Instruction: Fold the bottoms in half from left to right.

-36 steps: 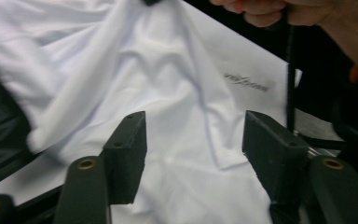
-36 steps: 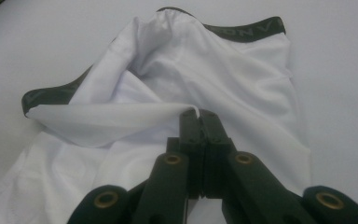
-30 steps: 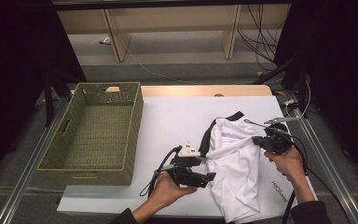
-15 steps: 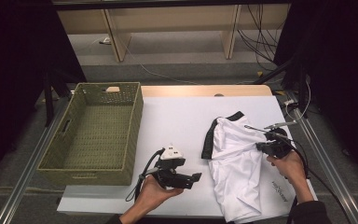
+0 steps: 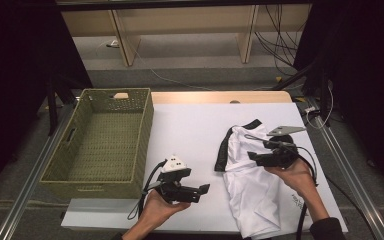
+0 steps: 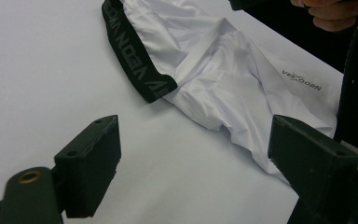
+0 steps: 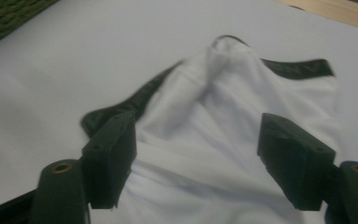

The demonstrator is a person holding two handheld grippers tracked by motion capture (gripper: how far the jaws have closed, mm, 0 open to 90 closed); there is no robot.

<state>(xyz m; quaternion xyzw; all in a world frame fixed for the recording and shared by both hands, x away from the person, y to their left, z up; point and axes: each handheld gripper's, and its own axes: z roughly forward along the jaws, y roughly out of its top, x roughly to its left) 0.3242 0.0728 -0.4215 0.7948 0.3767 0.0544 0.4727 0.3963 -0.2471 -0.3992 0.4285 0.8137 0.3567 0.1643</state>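
A white garment [image 5: 252, 192] with a black waistband [image 5: 222, 150] lies crumpled on the right half of the white table [image 5: 190, 125]. My right gripper [image 5: 252, 156] hovers over its upper part, open, jaws pointing left; in the right gripper view the cloth [image 7: 242, 93] lies under and ahead of the open gripper [image 7: 196, 135]. My left gripper [image 5: 203, 190] is held near the table's front, left of the garment and apart from it, open and empty. In the left gripper view the garment [image 6: 214, 79] and its waistband [image 6: 135, 56] lie beyond the open gripper [image 6: 193, 140].
A green woven basket [image 5: 105, 95] stands on the table's left side, nothing visible inside it. A wooden strip [image 5: 220, 96] runs along the far table edge. Metal rails [image 5: 345, 170] flank the table. The other hand [image 6: 340, 11] shows in the left gripper view.
My left gripper has drawn back left and toward the front edge, away from the garment's edge. My right gripper has shifted slightly left over the cloth.
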